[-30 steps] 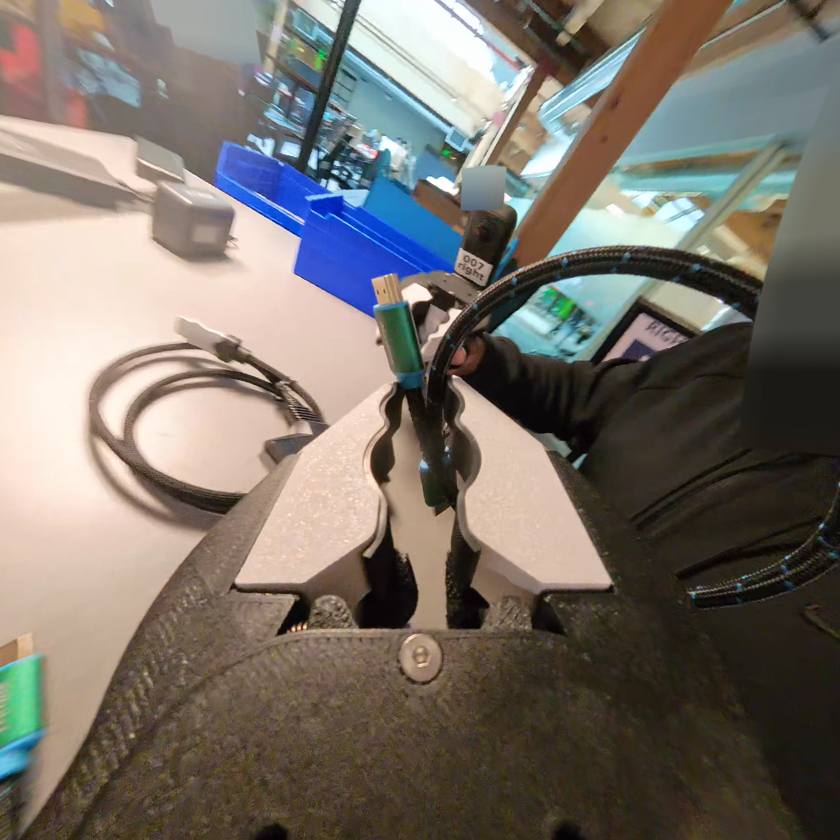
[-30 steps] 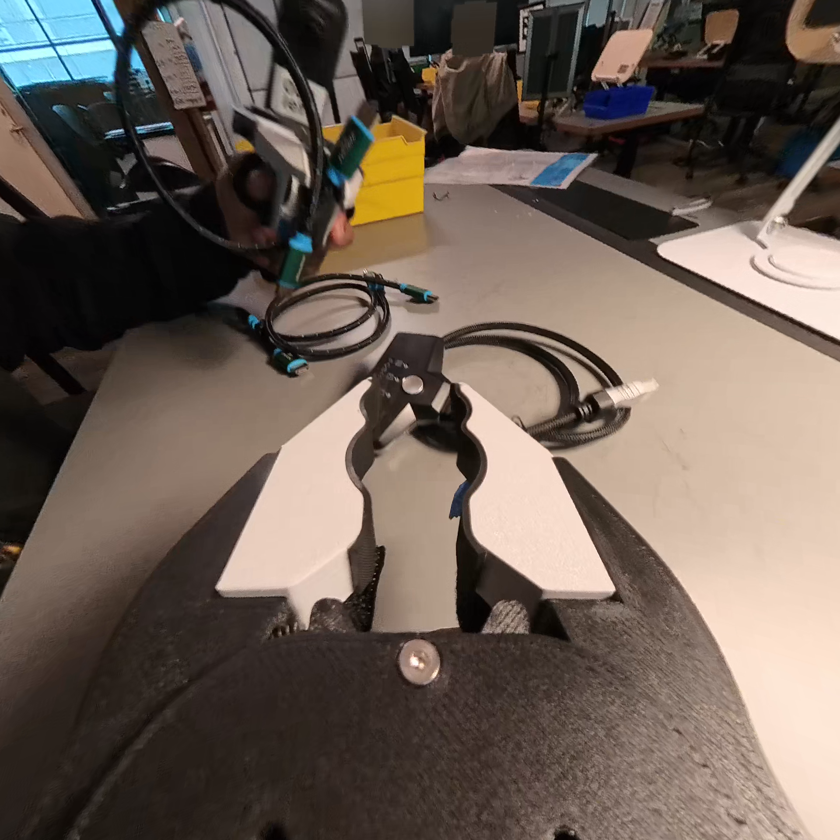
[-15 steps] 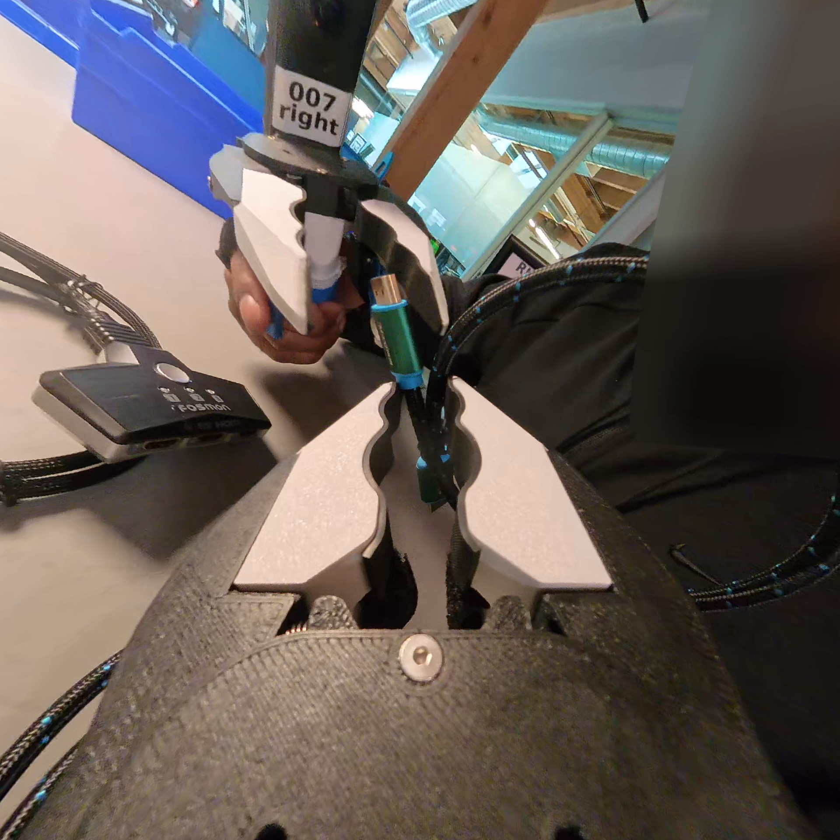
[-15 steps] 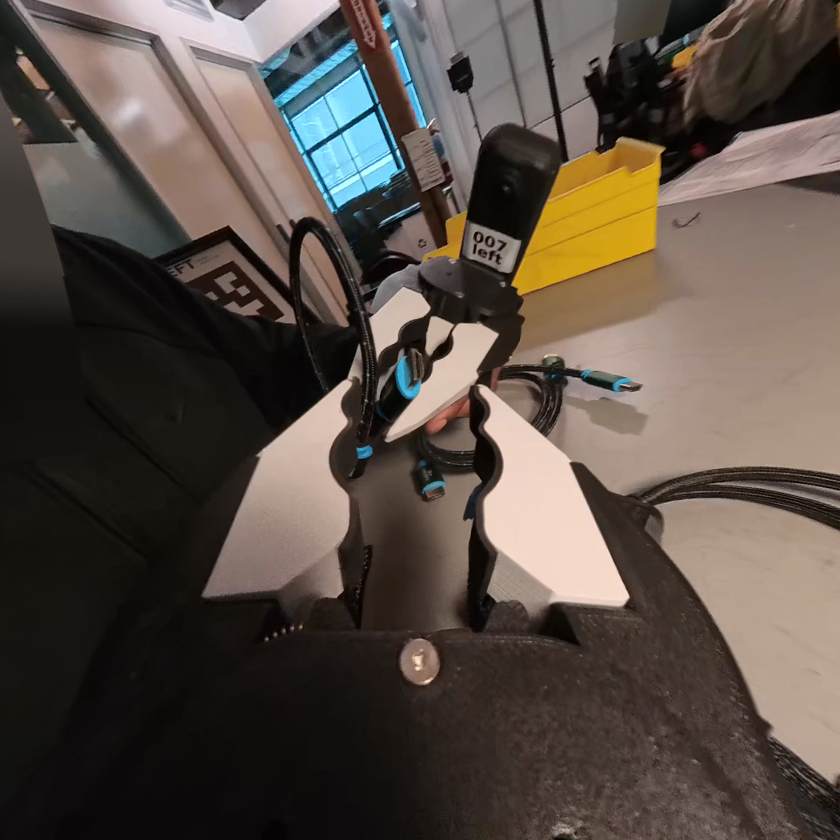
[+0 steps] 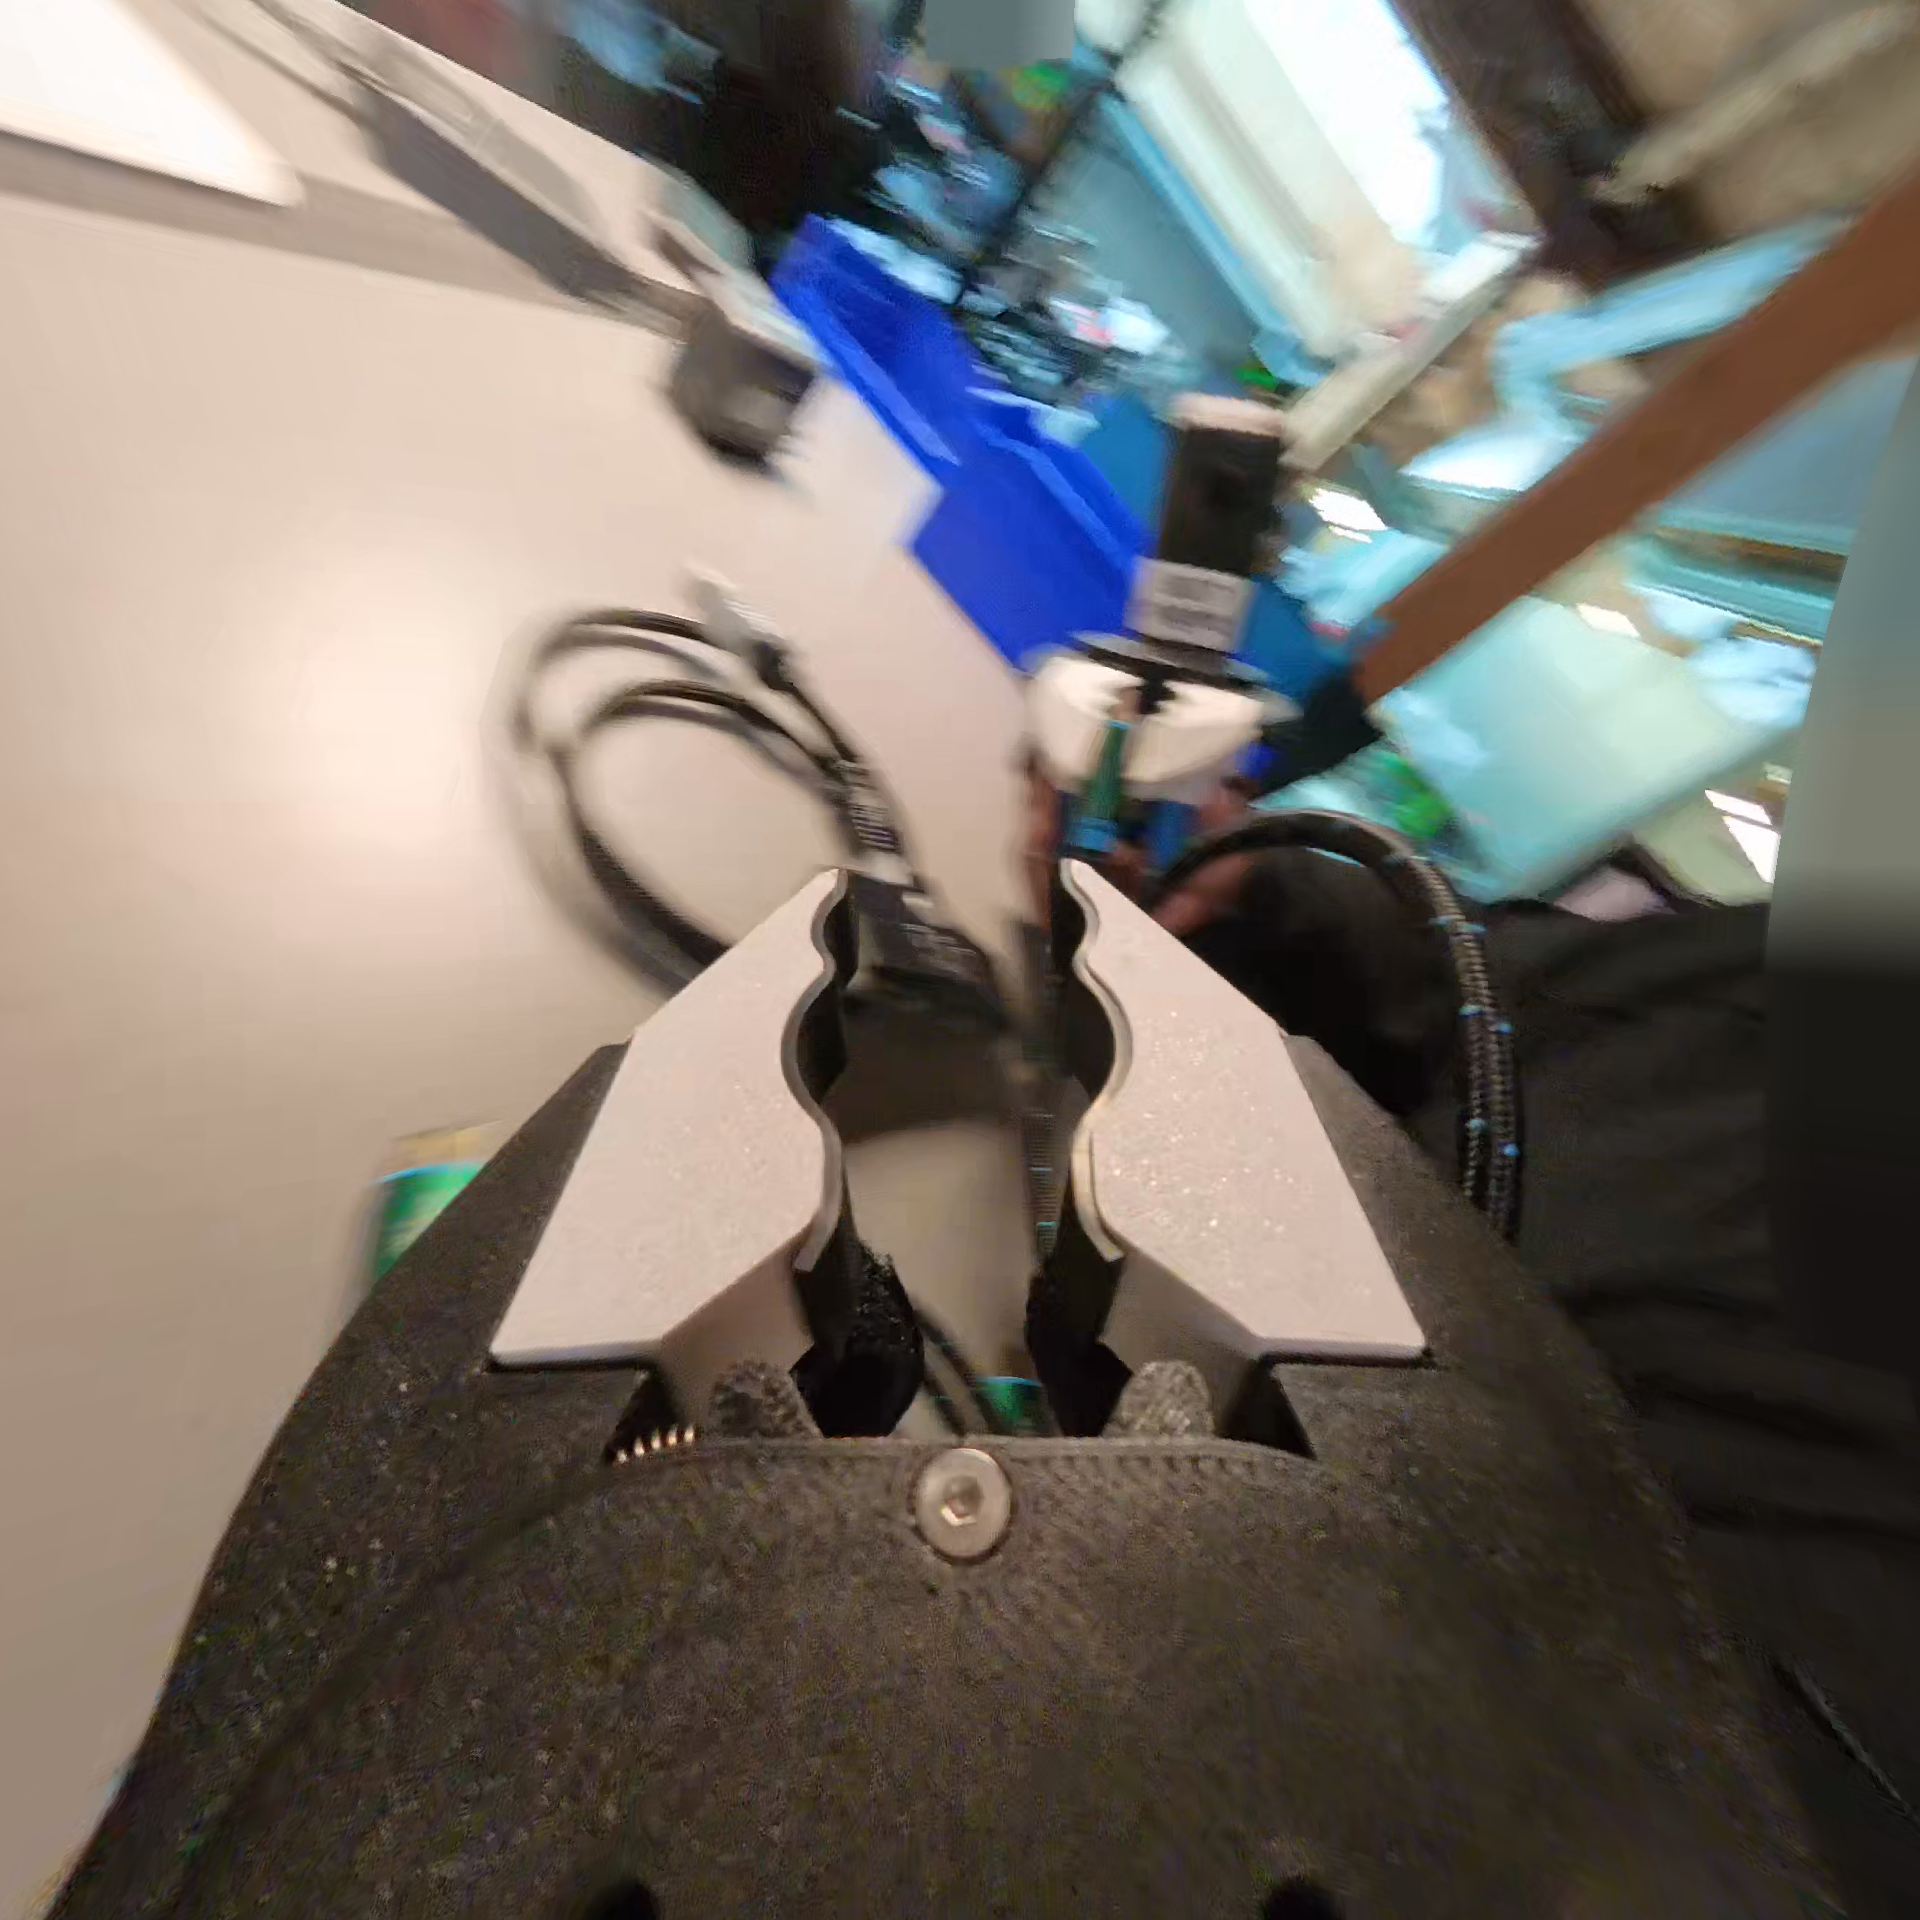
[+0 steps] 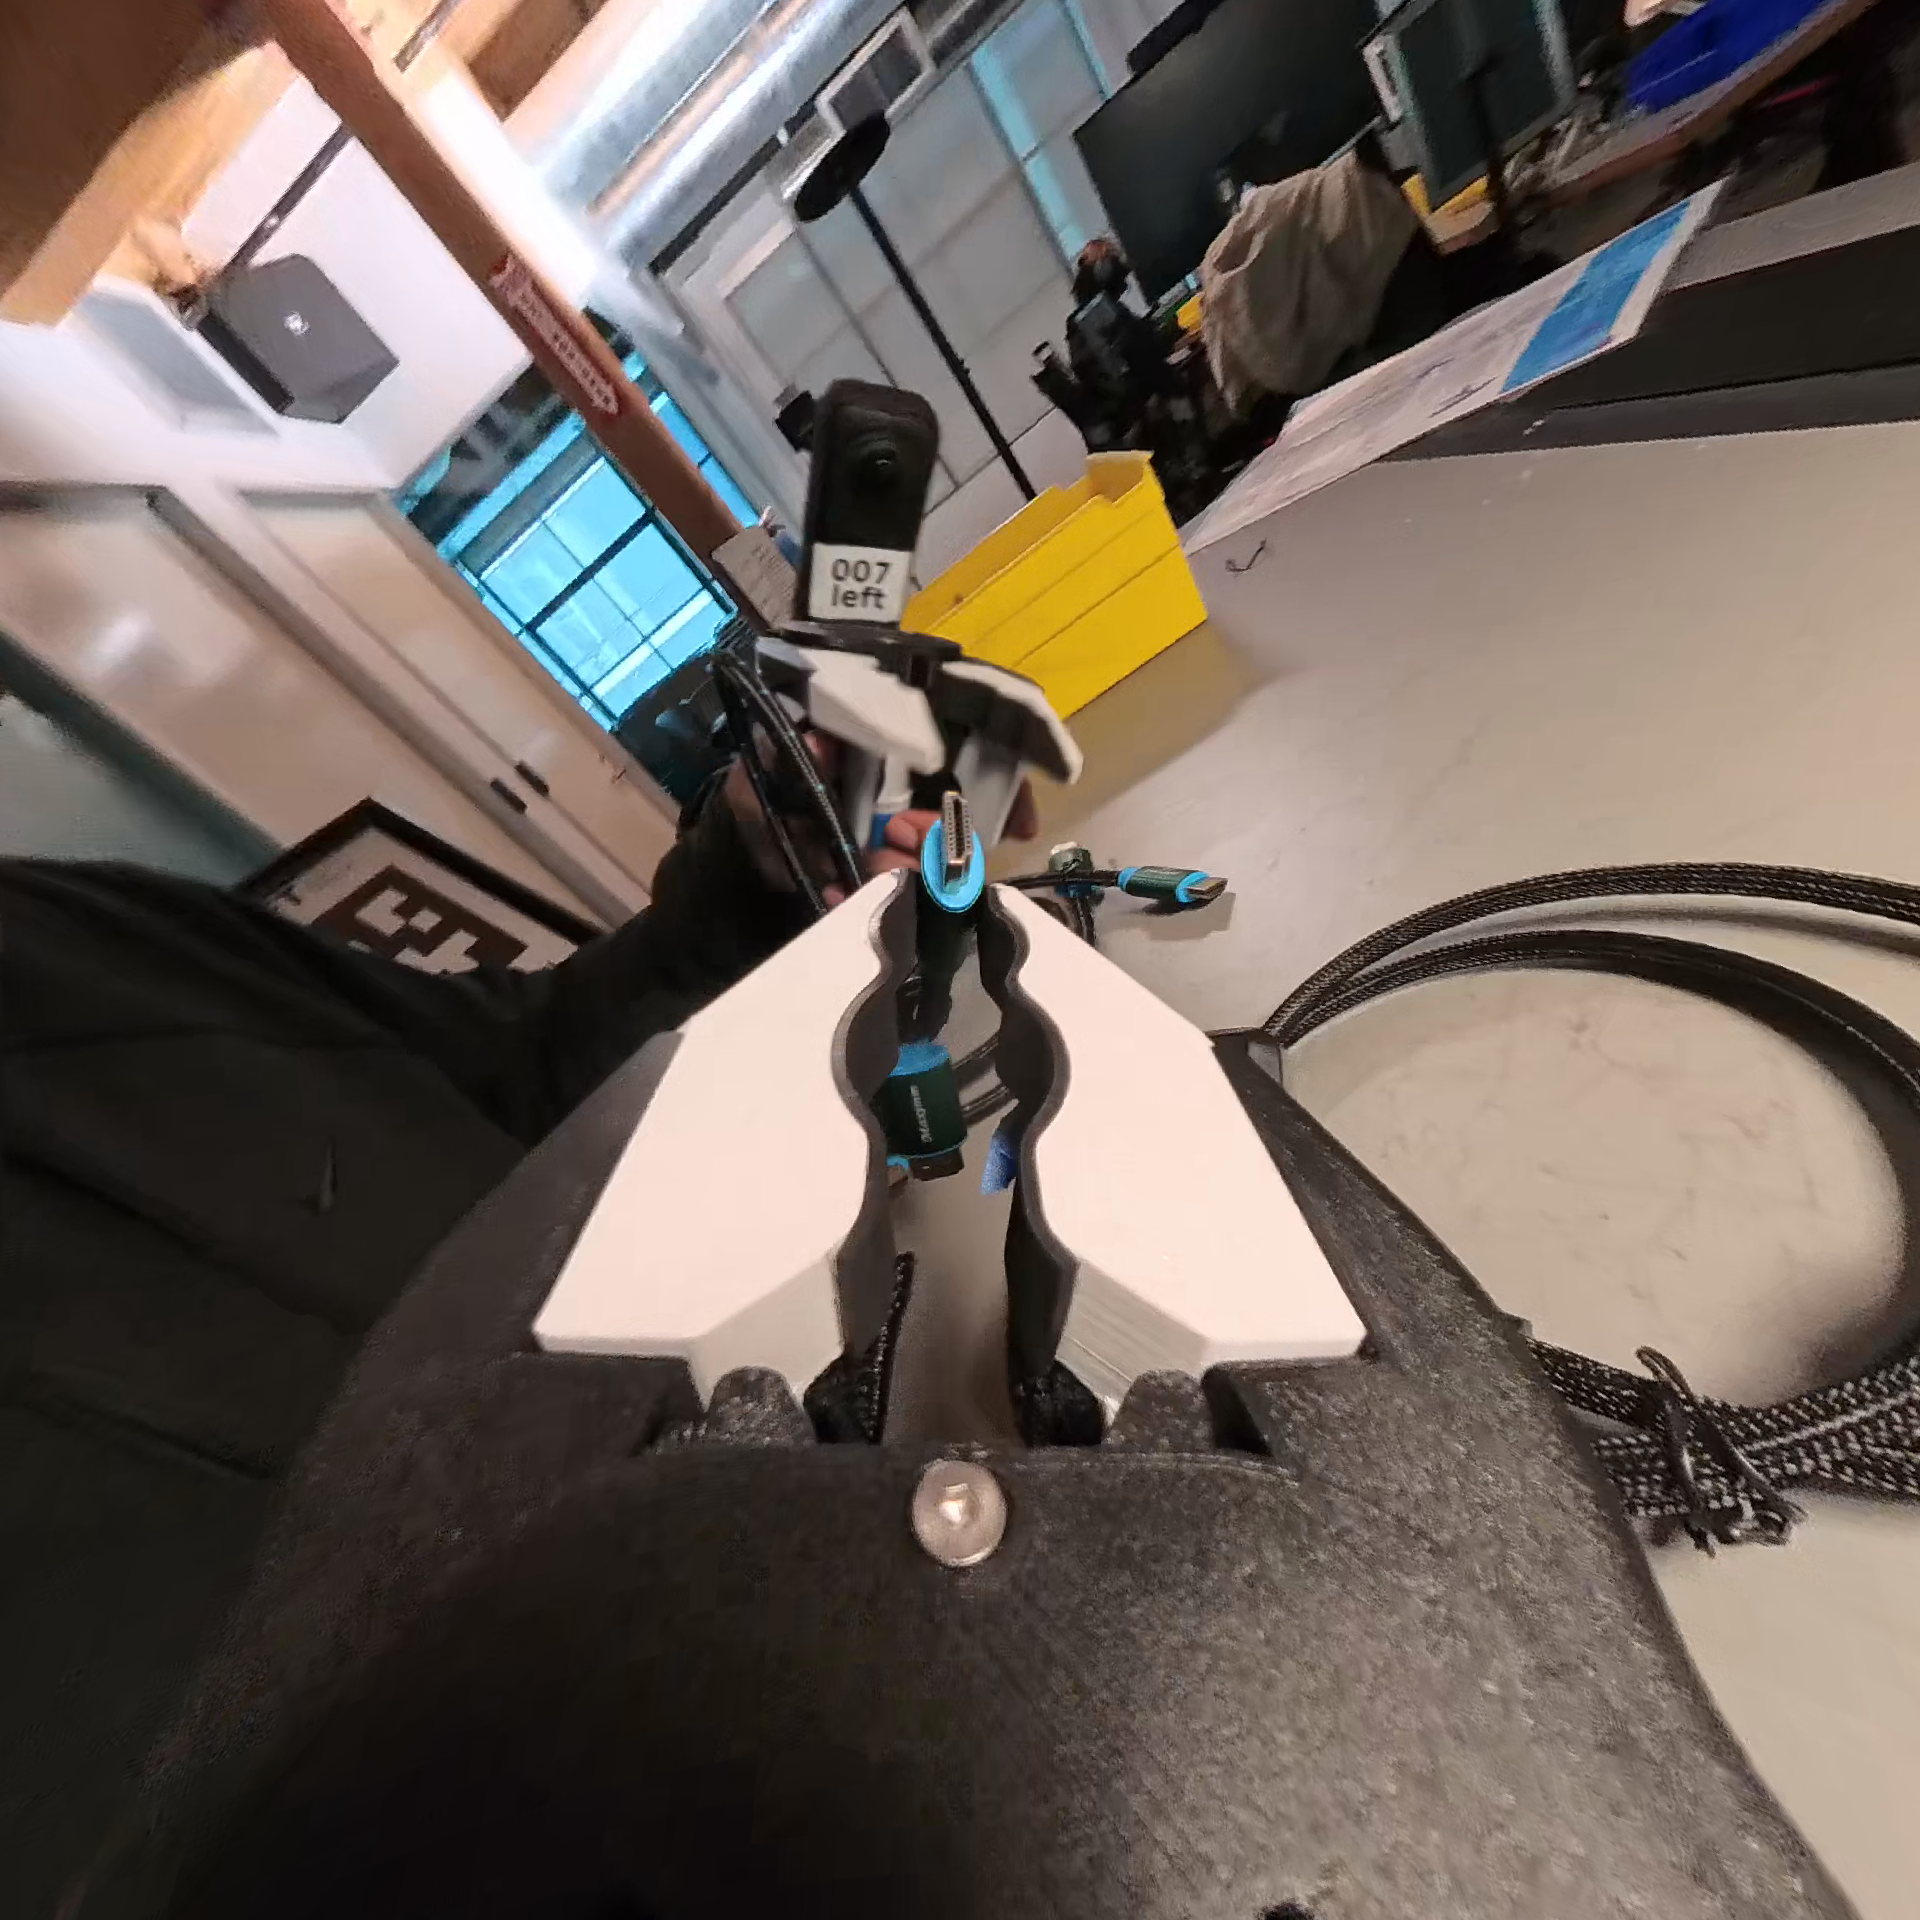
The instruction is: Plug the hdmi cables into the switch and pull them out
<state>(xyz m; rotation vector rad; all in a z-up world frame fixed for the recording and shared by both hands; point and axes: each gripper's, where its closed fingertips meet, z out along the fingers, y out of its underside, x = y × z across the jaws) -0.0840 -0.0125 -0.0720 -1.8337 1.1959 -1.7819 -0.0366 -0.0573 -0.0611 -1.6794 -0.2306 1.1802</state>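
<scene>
Grey table — HDMI plug between right hand-held gripper tips

The pale grey counter carries a yellow plastic bin, coiled black braided cable, a green-and-blue plug and printed paper sheets.

- Left wrist view: smeared by motion throughout.
- Coiled cable on table: blurred, plug indistinct.
- Dark box: kind cannot be told.
- Green object: blurred, partly behind left gripper.
- Switch: mostly hidden between fingers.
- Black cable: cut off at right edge.
- Framed sign: partly behind sleeve.
</scene>
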